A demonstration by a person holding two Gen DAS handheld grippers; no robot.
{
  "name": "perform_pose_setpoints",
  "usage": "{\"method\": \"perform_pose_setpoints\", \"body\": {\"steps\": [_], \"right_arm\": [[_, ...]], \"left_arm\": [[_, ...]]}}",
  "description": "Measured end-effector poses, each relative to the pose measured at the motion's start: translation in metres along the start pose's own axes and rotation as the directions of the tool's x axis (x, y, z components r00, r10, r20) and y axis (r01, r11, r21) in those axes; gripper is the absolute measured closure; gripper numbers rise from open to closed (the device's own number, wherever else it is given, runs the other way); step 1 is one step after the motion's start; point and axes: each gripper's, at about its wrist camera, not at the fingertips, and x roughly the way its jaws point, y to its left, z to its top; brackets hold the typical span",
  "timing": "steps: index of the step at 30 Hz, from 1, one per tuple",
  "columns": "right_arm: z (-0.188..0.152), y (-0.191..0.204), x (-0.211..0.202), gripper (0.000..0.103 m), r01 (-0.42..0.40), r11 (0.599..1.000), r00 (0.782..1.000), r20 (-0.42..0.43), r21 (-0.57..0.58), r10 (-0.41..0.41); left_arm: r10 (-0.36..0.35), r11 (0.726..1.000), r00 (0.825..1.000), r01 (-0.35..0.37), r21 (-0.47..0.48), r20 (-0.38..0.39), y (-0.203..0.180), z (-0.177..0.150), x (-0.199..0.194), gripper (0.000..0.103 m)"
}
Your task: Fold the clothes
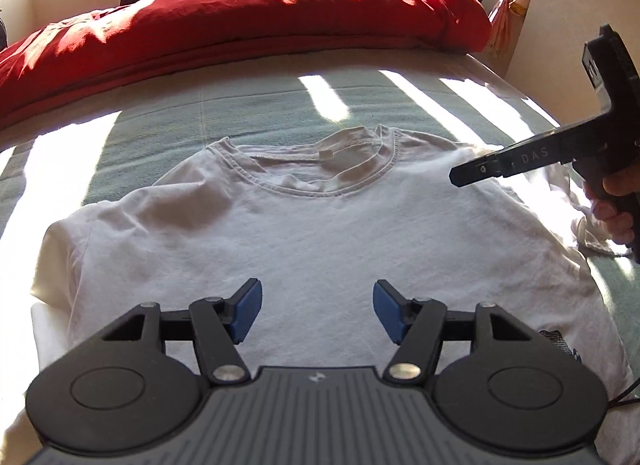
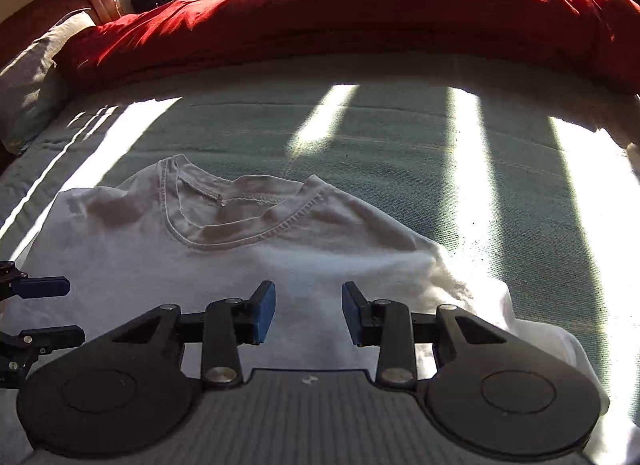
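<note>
Sunlit stripes fall across a bed (image 2: 400, 137) with a pale green cover, and a red duvet (image 1: 240, 21) is bunched along its far side. On the cover lies a white T-shirt (image 1: 320, 225), spread flat, chest up, with its neckline (image 1: 320, 169) towards the duvet. Over the shirt's lower half hangs the left claw (image 1: 317, 311), its blue pads (image 1: 250, 311) spread wide with nothing between them. Nearer the right shoulder and sleeve is the right claw (image 2: 308, 313), parted as well and pinching nothing. In the left view a hand (image 1: 618, 201) grips its handle.
</note>
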Motion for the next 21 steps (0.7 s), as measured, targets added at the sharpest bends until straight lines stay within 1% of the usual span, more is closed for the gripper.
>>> {"method": "perform_pose_setpoints", "body": {"steps": [1, 2, 3, 4, 5, 6, 7, 9, 10, 11, 13, 15, 17, 21], "right_arm": [[-0.005, 0.007, 0.007, 0.062, 0.024, 1.000, 1.000, -0.005, -0.017, -0.024], [-0.008, 0.012, 0.013, 0.061, 0.075, 0.996, 0.997, 0.017, -0.050, -0.075], [-0.009, 0.014, 0.018, 0.059, 0.123, 0.989, 0.992, 0.045, -0.080, -0.120], [-0.007, 0.012, 0.022, 0.053, 0.147, 0.986, 0.988, 0.066, -0.081, -0.142], [-0.002, 0.008, 0.026, 0.050, 0.164, 0.984, 0.984, 0.077, -0.065, -0.159], [0.003, 0.003, 0.029, 0.050, 0.179, 0.983, 0.981, 0.087, -0.048, -0.174], [0.009, -0.004, 0.031, 0.049, 0.187, 0.982, 0.979, 0.090, -0.029, -0.184], [0.019, -0.015, 0.037, 0.048, 0.201, 0.979, 0.976, 0.086, 0.011, -0.201], [0.024, -0.022, 0.039, 0.048, 0.202, 0.979, 0.976, 0.080, 0.037, -0.204], [0.028, -0.027, 0.040, 0.047, 0.186, 0.980, 0.979, 0.070, 0.072, -0.191], [0.034, -0.032, 0.035, 0.047, 0.160, 0.978, 0.984, 0.051, 0.133, -0.168], [0.039, -0.034, 0.026, 0.047, 0.137, 0.973, 0.989, 0.031, 0.187, -0.146], [0.044, -0.032, 0.012, 0.044, 0.110, 0.968, 0.993, 0.010, 0.224, -0.115], [0.047, -0.018, -0.023, 0.041, 0.071, 0.954, 0.996, 0.025, 0.292, -0.082]], "left_arm": [[0.001, 1.000, 1.000, -0.001, 0.007, -0.008, 0.002, 0.004, 0.010, 0.040], [0.004, 1.000, 1.000, -0.003, 0.015, -0.018, 0.003, 0.008, 0.021, 0.040], [0.021, 1.000, 0.999, -0.021, 0.017, -0.023, 0.006, 0.011, 0.031, 0.040], [0.043, 0.999, 0.999, -0.042, 0.018, -0.028, 0.009, 0.014, 0.040, 0.040], [0.056, 0.998, 0.998, -0.056, 0.013, -0.025, 0.015, 0.019, 0.048, 0.040], [0.067, 0.998, 0.998, -0.067, 0.006, -0.020, 0.022, 0.024, 0.056, 0.039], [0.078, 0.997, 0.997, -0.078, 0.000, -0.015, 0.028, 0.030, 0.064, 0.036], [0.119, 0.992, 0.993, -0.119, -0.035, -0.009, 0.041, 0.043, 0.077, 0.036], [0.124, 0.991, 0.992, -0.125, -0.053, -0.023, 0.043, 0.048, 0.078, 0.036], [0.126, 0.989, 0.991, -0.129, -0.070, -0.041, 0.045, 0.053, 0.078, 0.035], [0.128, 0.985, 0.989, -0.136, -0.105, -0.078, 0.049, 0.063, 0.078, 0.037], [0.109, 0.989, 0.989, -0.118, -0.092, -0.104, 0.045, 0.068, 0.065, 0.038], [0.072, 0.993, 0.989, -0.083, -0.083, -0.128, 0.040, 0.071, 0.049, 0.037], [0.053, 0.997, 0.984, -0.061, -0.044, -0.170, 0.031, 0.070, 0.019, 0.037]]}}
